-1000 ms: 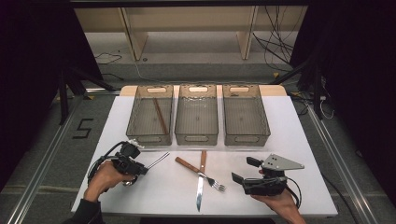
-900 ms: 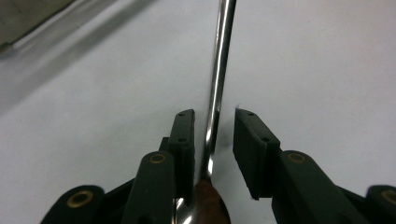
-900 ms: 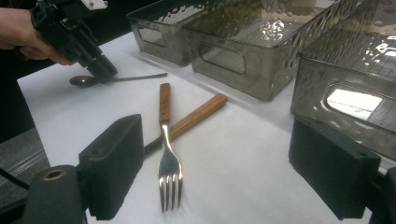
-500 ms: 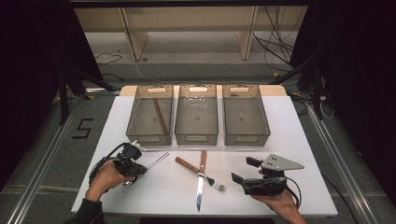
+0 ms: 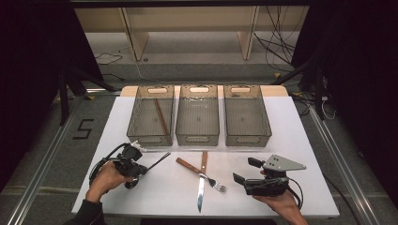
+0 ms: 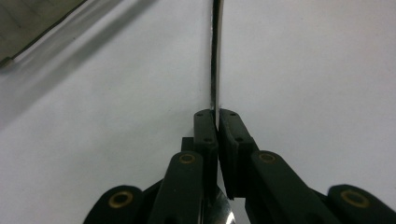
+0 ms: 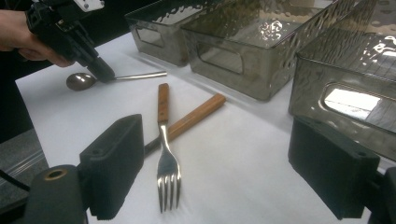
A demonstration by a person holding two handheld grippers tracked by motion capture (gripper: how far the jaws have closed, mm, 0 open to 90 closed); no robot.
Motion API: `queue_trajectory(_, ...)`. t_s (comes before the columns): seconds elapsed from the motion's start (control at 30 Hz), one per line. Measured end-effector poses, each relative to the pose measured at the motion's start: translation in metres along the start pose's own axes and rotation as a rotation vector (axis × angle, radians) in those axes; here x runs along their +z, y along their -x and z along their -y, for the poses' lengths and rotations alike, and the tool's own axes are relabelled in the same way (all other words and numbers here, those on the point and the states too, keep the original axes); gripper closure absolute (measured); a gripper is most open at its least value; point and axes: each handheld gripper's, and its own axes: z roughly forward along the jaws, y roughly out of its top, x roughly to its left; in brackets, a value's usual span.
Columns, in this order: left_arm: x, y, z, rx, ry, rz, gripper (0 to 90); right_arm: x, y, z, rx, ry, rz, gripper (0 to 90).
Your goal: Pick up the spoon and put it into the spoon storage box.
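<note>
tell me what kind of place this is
Probably a lab or recording studio, not a kitchen: a white table between dark curtains, loose cables on the floor behind, and three identical bins lined up for sorting cutlery.

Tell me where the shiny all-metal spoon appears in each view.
High view: shiny all-metal spoon at lower left, handle pointing toward the bins.
Left gripper view: centre, handle edge-on between the shut pads.
Right gripper view: upper left, bowl beside the left claw.
Shared landmark: white table.

Spoon (image 6: pixel 215 56) handle tip, bowl cut off.
</note>
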Motion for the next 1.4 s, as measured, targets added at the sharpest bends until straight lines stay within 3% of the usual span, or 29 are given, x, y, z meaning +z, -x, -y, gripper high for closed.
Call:
queue_trajectory(0.1, -0.002, 0.002, -0.001, 0.004, 0.009, 0.021, 87.4, 0.0, 0.0, 0.0, 0.0, -0.002, 0.0, 19.3)
queue_trajectory(0.17, -0.002, 0.004, -0.002, 0.017, -0.001, 0.009, 87.9, 0.001, 0.0, 0.0, -0.001, -0.003, -0.001, 19.3)
queue_trajectory(0.47, 0.0, 0.002, -0.001, -0.006, 0.002, 0.022, 87.6, 0.001, 0.0, 0.0, 0.0, -0.003, -0.001, 19.5)
queue_trajectory(0.6, -0.001, 0.002, -0.001, -0.006, 0.006, 0.049, 89.1, 0.0, 0.0, 0.0, 0.0, 0.0, -0.001, 19.5)
queue_trajectory(0.87, -0.007, 0.0, -0.001, -0.01, 0.027, 0.036, 89.4, -0.001, 0.0, -0.001, 0.002, 0.004, -0.001, 19.5)
queue_trajectory(1.1, -0.017, 0.001, -0.003, -0.016, 0.073, 0.046, 89.3, 0.0, -0.001, 0.0, 0.001, 0.002, -0.002, 19.5)
queue_trajectory(1.4, -0.036, 0.004, -0.016, -0.033, 0.212, 0.083, 89.3, 0.001, -0.002, 0.0, -0.001, 0.004, -0.004, 19.5)
